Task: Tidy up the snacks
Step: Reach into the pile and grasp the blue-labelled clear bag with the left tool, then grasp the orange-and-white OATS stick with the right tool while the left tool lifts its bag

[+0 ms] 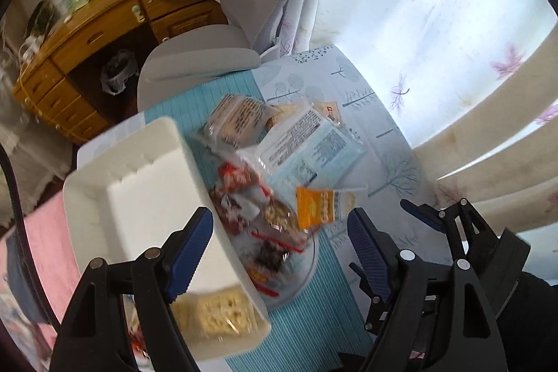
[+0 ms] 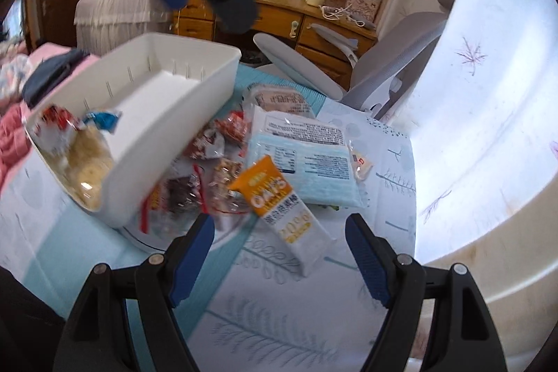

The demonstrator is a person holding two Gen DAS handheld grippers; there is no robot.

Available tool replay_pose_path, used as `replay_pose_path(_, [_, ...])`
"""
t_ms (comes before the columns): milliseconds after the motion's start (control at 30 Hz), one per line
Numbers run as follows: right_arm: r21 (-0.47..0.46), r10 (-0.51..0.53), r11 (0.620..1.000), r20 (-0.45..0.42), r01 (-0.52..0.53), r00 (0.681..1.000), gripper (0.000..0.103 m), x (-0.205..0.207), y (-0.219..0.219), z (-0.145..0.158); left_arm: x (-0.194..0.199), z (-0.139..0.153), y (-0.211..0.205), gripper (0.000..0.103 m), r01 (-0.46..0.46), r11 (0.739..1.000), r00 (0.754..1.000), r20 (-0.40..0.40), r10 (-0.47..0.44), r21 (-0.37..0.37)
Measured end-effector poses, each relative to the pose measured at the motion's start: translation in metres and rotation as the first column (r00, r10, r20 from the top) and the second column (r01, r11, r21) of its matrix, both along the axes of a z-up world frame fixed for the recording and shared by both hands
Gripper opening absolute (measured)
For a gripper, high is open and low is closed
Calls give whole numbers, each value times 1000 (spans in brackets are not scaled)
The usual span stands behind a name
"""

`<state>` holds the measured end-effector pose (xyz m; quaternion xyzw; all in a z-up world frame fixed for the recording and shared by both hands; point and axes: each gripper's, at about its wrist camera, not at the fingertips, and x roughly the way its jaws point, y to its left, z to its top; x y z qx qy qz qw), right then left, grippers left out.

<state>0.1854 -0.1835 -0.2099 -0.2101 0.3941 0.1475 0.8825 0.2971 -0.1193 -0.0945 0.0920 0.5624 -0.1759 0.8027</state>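
A white plastic bin [image 1: 139,183] [image 2: 195,82] stands on the table with a pale cracker pack [image 1: 216,316] [image 2: 87,162] and a red-and-white snack [image 2: 55,124] in its near end. Beside it lies a pile of snacks: an orange oats packet [image 2: 275,201] [image 1: 317,204], a light blue pack [image 2: 314,169] [image 1: 314,149], red-wrapped sweets [image 2: 209,149] [image 1: 244,190] and a tan biscuit pack [image 1: 237,121]. My left gripper [image 1: 279,253] is open over the bin's edge. My right gripper [image 2: 279,253] is open, just short of the oats packet.
The table has a pale blue tree-print cloth [image 2: 279,319] and a teal striped mat [image 1: 314,319]. A grey office chair [image 1: 216,51] stands at the table's far side, a wooden desk [image 1: 87,33] behind it. Curtains [image 1: 436,6] hang to the right.
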Motion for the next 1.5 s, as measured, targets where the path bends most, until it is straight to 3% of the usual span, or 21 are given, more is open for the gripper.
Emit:
replay_pose_path(167, [-74,32,997,2,-32,999,78,13,-7,-24,34,-16,-26,85,48,998,999,-22,-47,50])
replay_pose_path(500, [-68,8,998,-55,-12,998,78,38,-14,-61,99,-84,-68,85,150,982,979,-157,-130,119])
replay_pose_path(900, [-23,19,1000,-77,-20,997,73,51,-17,-86,142,-158,-74,85,121,993,934,-340,-107,20])
replay_pose_path(1000, [-14,11,1000,-84,-12,996,59,53,-23,-89,145,-167,-74,85,109,994,927,-361,-100,6])
replay_pose_path(1133, [-9,6,1000,-81,-7,997,57,51,-29,-89,149,-174,-73,83,78,996,922,-378,-86,-38])
replay_pose_path(1233, [-23,3,1000,-80,-5,997,54,50,-30,-88,150,-174,-72,73,68,997,924,-373,-81,-47])
replay_pose_path(1367, [-35,-16,999,-70,14,997,50,47,-33,-85,150,-167,-65,45,53,996,925,-371,-77,-76])
replay_pose_path(1500, [-41,-37,999,-84,34,996,49,45,-35,-82,145,-163,-58,28,29,996,922,-384,-60,-86])
